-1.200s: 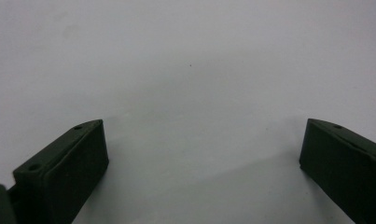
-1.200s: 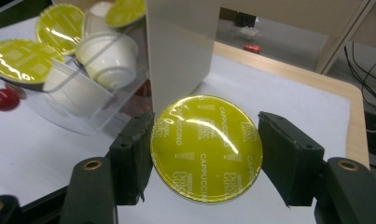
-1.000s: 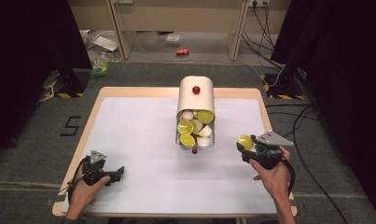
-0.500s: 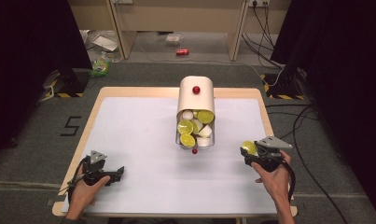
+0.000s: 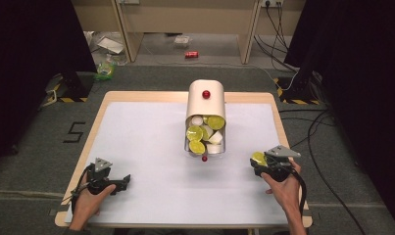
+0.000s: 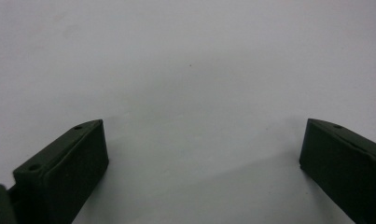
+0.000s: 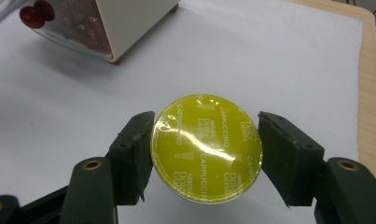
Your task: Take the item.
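Note:
A cream dispenser box (image 5: 206,100) lies at the table's middle, red knob on top. Its clear drawer (image 5: 205,147) is pulled toward me and holds several yellow-lidded and white coffee capsules. At the front right, my right gripper (image 5: 257,161) is shut on a yellow-lidded capsule (image 5: 258,157). In the right gripper view the lid (image 7: 205,147) reads CAPPUCCINO, the gripper (image 7: 204,150) has a pad pressed on each side of it, and the box's corner (image 7: 129,18) shows at upper left. My left gripper (image 5: 123,181) rests open at the front left; nothing lies between the pads of the left gripper (image 6: 202,158).
The white mat (image 5: 146,142) covers a wooden table whose edge (image 5: 279,122) runs close to my right hand. Cables (image 5: 312,132) trail on the floor at the right. A red can (image 5: 191,54) and litter lie on the floor beyond the table.
My right gripper has sunk toward the mat and come slightly nearer the front edge, still holding the yellow capsule. The left gripper has stayed where it was.

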`<state>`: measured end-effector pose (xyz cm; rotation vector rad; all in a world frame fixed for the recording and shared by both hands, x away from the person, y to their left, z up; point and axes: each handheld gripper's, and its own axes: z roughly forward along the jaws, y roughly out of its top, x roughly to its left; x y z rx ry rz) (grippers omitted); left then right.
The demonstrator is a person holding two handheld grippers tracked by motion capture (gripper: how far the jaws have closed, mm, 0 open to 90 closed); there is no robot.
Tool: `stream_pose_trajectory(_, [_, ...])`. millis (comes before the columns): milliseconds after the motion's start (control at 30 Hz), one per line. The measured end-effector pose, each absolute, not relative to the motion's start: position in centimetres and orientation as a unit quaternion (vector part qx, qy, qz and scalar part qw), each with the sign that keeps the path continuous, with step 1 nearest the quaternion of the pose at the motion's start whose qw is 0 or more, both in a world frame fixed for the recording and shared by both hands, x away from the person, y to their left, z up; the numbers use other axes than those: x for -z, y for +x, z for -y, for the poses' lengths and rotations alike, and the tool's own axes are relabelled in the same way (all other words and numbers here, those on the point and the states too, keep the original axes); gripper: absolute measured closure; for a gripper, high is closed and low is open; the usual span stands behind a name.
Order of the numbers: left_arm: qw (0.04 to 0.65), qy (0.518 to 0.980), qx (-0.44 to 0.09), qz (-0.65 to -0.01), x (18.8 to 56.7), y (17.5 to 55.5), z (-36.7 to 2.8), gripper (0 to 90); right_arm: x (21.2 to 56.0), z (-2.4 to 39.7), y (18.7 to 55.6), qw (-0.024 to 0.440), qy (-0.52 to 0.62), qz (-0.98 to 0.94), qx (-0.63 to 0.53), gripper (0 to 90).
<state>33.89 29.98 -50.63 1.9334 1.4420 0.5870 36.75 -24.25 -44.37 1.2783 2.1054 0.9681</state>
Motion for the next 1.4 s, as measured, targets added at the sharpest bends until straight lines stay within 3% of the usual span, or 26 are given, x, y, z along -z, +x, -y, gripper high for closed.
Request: stream_pose_trajectory(1400, [0.324,0.737,-0.224,-0.55,50.6,33.9,-30.0,0.0,46.7,23.7,37.3,0.222,0.467,-0.792,-0.323,38.6])
